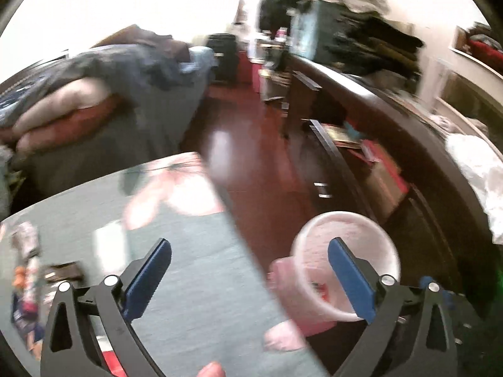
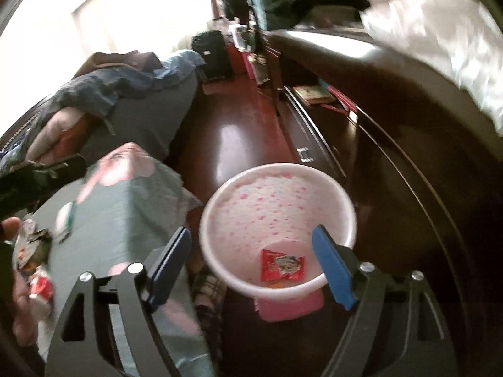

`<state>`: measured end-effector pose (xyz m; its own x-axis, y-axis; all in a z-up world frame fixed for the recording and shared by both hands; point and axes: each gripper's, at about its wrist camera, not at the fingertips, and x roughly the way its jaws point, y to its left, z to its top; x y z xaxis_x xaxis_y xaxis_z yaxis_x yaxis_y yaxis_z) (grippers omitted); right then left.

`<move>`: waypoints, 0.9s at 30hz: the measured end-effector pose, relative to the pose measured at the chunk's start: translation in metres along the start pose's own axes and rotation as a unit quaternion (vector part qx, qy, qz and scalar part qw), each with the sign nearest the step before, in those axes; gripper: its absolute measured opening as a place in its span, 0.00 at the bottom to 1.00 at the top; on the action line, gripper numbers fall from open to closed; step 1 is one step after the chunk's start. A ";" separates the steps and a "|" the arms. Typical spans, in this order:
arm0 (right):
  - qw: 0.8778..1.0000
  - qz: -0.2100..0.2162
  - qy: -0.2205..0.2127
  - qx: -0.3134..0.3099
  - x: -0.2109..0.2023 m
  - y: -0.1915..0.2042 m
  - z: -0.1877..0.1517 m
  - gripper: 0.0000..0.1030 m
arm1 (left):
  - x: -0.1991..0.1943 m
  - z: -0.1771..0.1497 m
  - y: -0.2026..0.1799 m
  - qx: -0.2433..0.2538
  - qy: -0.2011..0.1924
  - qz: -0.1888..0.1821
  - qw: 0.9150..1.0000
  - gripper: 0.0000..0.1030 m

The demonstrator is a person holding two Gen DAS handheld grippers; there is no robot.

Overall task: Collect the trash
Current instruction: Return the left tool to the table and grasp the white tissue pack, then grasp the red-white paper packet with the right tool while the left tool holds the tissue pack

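A pink-and-white trash bin (image 2: pixel 278 216) stands on the dark red floor beside a table with a grey-green cloth (image 2: pixel 125 220). A red wrapper (image 2: pixel 281 265) lies in the bottom of the bin. My right gripper (image 2: pixel 251 260) is open and empty, above the bin's near rim. My left gripper (image 1: pixel 251 270) is open and empty, over the table's edge, with the bin (image 1: pixel 345 264) behind its right finger. Crumpled wrappers (image 2: pixel 34 257) lie at the table's left end and also show in the left wrist view (image 1: pixel 26 270). A small white packet (image 2: pixel 66 220) lies on the cloth.
A dark wooden cabinet (image 2: pixel 393 157) with drawers runs along the right, with a white cloth (image 2: pixel 440 47) on top. A sofa with piled clothes (image 1: pixel 125 72) sits at the left. A strip of floor (image 1: pixel 251 144) runs between them. Both views are blurred.
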<state>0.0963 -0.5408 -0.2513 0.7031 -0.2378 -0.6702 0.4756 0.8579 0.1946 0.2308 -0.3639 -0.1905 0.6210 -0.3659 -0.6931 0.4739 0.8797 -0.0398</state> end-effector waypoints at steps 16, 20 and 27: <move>0.994 0.078 -0.018 -0.079 -0.039 0.083 -0.004 0.81 | 0.093 -0.002 0.115 -0.167 0.112 0.090 0.975 0.96; 0.993 0.088 -0.016 -0.083 -0.038 0.088 -0.004 0.81 | 0.100 -0.005 0.115 -0.155 0.112 0.121 0.974 0.79; 0.990 0.104 -0.004 -0.098 -0.039 0.105 -0.013 0.81 | 0.092 -0.003 0.123 -0.158 0.101 0.124 0.974 0.40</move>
<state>0.1122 -0.4355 -0.2136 0.7803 -0.0492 -0.6234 0.2086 0.9603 0.1854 0.3443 -0.2887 -0.2616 0.5417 -0.0915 -0.8356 0.0895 0.9947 -0.0509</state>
